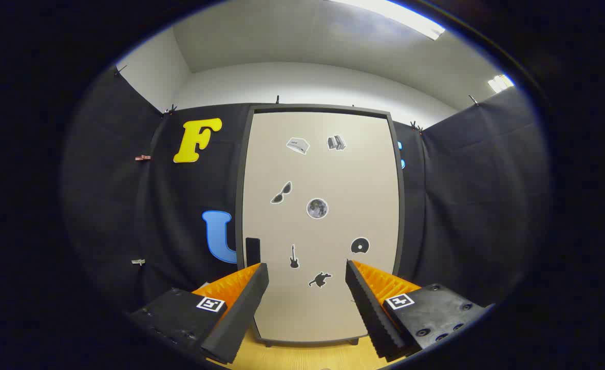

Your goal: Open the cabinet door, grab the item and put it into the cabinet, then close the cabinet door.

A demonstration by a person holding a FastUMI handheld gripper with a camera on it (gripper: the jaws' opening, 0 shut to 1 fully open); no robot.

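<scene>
A tall cabinet [323, 169] with a dark frame stands straight ahead on a wooden tabletop [302, 357]. Its pale door [328, 226] is closed and carries several small stickers. A small dark handle [252, 251] sits on the door's left edge, just above my left fingertip. My gripper [306, 280] is open, fingers spread wide in front of the lower part of the door, with nothing between them. The item for the cabinet cannot be made out here.
Black cloth walls close in on the left, the right and behind the cabinet. White room walls and a ceiling light rise above the cloth. A strip of wooden tabletop lies between my fingers and the cabinet's base.
</scene>
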